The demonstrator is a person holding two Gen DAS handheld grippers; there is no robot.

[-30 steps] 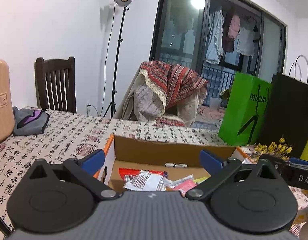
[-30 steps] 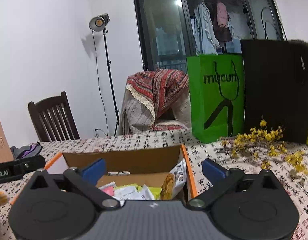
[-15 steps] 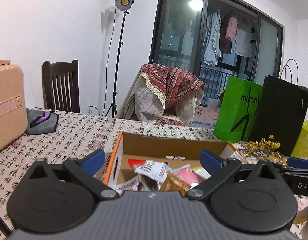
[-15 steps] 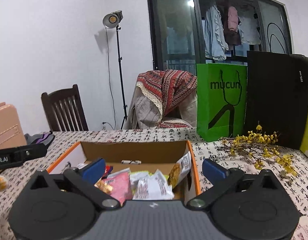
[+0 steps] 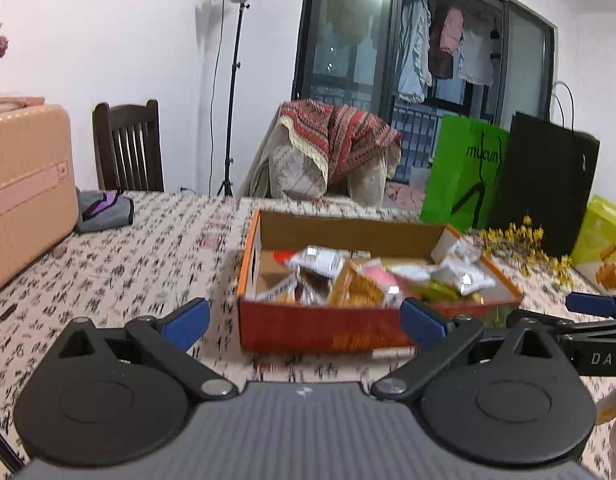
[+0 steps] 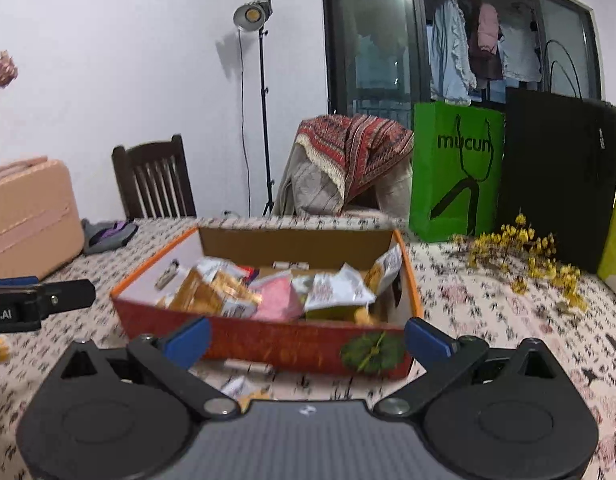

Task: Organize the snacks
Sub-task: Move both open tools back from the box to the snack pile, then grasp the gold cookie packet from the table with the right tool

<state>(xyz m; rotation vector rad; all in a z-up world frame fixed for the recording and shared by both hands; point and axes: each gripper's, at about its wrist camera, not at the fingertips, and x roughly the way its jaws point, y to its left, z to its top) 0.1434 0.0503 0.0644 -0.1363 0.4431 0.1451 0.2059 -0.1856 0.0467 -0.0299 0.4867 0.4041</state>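
1. Snack packets [image 5: 359, 276], a loose heap of crinkly foil and paper wrappers in white, pink, orange and yellow-green, sit in the open orange cardboard box [image 5: 327, 330] on the table with the black-character print cloth [image 5: 120, 264]. The heap rises to the rim, so a careless reach could tip packets over the box wall.
2. Left gripper [image 5: 304, 320], black with blue-padded fingers, is spread wide and has hold of nothing; it hangs in front of the box's near wall. Driving forward from here would likely shove the light box instead of entering it.
3. Right gripper [image 6: 306, 338] is equally wide and empty, low at the near wall. A few stray packets [image 6: 244, 386] lie on the cloth just beside that wall; they are blurred, and a low approach could crush or scatter them.
4. Wrappers overlap, so closing on one may drag a neighbour out with it, and slick foil could slip from the pads.
5. Yellow dried flower sprigs [image 6: 523, 258] lie near the box's right side; a wide swing of the right gripper could sweep them.
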